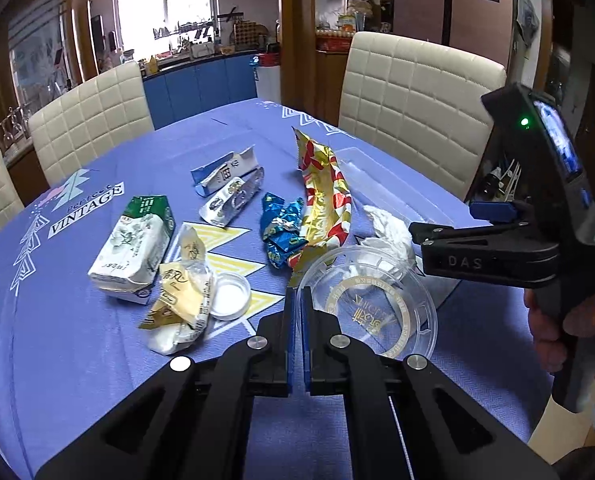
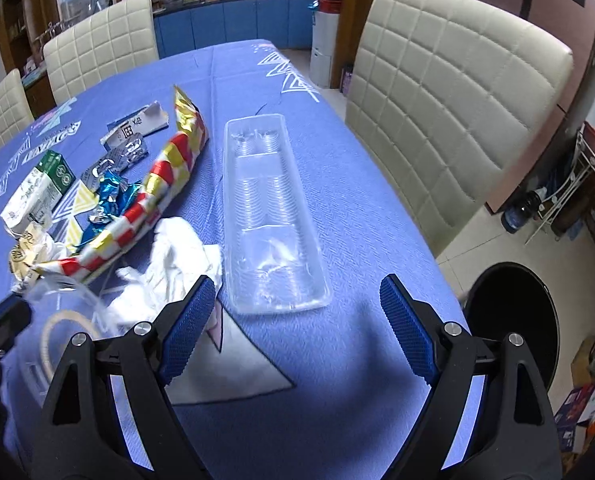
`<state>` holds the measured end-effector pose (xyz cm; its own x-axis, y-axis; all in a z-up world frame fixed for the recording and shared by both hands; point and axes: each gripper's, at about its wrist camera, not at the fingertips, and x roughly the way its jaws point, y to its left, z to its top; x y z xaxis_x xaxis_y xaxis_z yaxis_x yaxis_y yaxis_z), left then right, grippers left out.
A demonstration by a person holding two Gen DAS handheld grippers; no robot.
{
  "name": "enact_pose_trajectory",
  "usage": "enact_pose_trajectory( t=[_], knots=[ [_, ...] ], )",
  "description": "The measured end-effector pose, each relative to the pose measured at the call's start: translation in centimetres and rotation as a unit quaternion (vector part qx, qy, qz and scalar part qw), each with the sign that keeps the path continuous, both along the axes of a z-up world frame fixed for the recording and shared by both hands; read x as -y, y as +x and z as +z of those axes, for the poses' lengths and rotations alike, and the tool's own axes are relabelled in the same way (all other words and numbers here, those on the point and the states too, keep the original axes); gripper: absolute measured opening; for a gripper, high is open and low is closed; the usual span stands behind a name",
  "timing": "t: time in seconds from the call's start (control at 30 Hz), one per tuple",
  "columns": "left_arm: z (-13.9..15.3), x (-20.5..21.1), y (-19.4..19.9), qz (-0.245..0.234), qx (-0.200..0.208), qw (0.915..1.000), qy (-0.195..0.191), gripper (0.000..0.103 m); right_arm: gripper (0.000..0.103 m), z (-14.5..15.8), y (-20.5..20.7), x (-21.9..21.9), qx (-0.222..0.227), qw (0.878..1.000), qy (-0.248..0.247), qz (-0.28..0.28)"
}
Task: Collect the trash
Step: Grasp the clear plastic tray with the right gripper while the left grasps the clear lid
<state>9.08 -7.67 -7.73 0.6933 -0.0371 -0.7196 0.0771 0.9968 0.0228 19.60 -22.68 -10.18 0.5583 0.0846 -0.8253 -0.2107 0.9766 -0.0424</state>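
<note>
Trash lies on a blue tablecloth. My left gripper is shut on the rim of a clear round plastic lid with gold print. Beyond it lie a red-gold wrapper, a blue foil wrapper, white crumpled tissue, a green-white carton, a yellow wrapper, a white cap and blister packs. My right gripper is open and empty over the cloth, just short of a long clear plastic tray. It shows in the left wrist view.
A black round bin stands on the floor right of the table. Cream padded chairs stand around the table. The table's right edge runs close to the tray.
</note>
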Motion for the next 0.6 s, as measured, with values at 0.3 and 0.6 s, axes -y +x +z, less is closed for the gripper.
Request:
enact_pose_trajectory(
  t=[0.3,0.6],
  knots=[
    [0.6,-0.3,0.2,0.012,0.002,0.9999,-0.001,0.003,0.053,-0.5,1.1,0.0,-0.014,1.0,0.021,0.014],
    [2.1,1.0,0.3,-0.014,0.02,0.9997,0.0,0.003,0.052,1.5,0.2,1.1,0.009,0.999,0.03,0.004]
  ],
)
